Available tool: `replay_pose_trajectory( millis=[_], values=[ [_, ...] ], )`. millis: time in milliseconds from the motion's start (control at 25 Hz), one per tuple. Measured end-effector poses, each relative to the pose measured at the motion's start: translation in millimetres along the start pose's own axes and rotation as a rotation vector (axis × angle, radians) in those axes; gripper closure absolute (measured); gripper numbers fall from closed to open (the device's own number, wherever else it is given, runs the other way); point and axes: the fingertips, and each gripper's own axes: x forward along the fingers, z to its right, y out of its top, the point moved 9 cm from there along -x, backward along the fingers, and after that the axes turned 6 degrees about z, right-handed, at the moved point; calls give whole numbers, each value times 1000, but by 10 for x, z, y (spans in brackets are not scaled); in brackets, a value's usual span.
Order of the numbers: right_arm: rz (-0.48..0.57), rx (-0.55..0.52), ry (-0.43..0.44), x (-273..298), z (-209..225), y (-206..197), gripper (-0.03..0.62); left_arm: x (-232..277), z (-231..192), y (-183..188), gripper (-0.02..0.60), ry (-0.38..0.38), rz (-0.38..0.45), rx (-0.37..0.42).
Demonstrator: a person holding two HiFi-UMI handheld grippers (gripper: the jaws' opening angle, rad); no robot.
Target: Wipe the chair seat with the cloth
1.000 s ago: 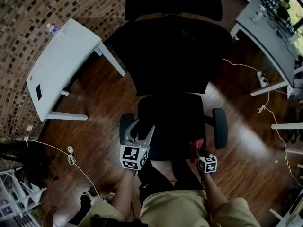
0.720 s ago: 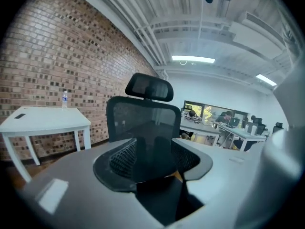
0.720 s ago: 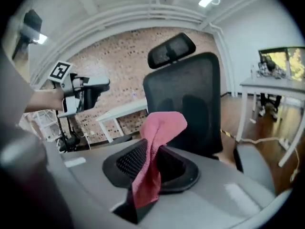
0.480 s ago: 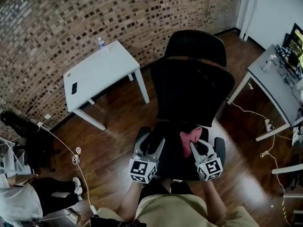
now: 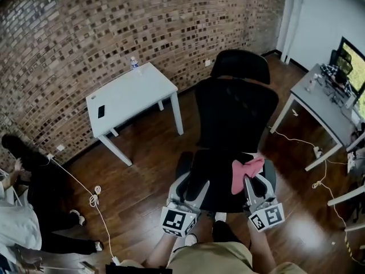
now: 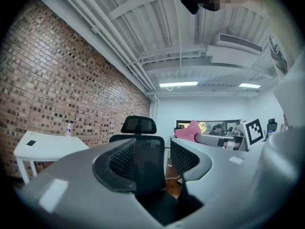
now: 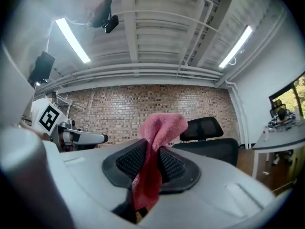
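Since half a second ago, both tools have been sliding lower in the head view, and the cloth [image 5: 246, 173] has been drifting toward the seat's right edge. There, your right hand-held gripper [image 5: 252, 181] is pinching the pink cloth over the right side of the chair seat [image 5: 214, 181]; whether it is touching the seat, you cannot tell. Your left hand-held gripper [image 5: 192, 185] is hovering spread over the seat's left side. One chair is standing on the wooden floor [image 5: 142, 176] before a brick wall [image 5: 114, 27], between two counters: a white counter [image 5: 131, 96] carrying one bottle [image 5: 134, 63], and a grey counter [image 5: 325, 104].

In the left gripper view, the left hand-held gripper [image 6: 150, 159] is gaping with nothing between its jaws, framing the chair [image 6: 138, 125].

In the right gripper view, the right hand-held gripper [image 7: 150, 161] is clamping the cloth [image 7: 159, 128], which is poking up above the jaws and hanging below them.
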Motion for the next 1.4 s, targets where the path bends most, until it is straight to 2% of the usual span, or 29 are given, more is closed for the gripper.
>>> replay_pose_trajectory(
  millis=[160, 360, 520, 720, 920, 1160, 1400],
  values=[
    [2, 19, -31, -360, -547, 3, 514, -556, 1, -50, 379, -3, 8, 21],
    [-41, -34, -86, -699, -901, 206, 514, -885, 20, 70, 380, -5, 19, -24],
    [-63, -74, -133, -740, -853, 353, 514, -871, 82, 214, 382, 1, 45, -3],
    [-69, -21, -119, -680, -730, 356, 514, -778, 221, 258, 383, 24, 34, -7],
    [-54, -22, -95, -680, -564, 412, 514, -535, 399, 269, 387, 9, 44, -8],
    [-28, -10, -95, -782, -328, 478, 516, -342, 731, 147, 387, -46, 26, 15],
    [-16, -8, -100, -860, -80, 538, 516, -163, 863, 194, 388, -40, 25, 14]
  ],
)
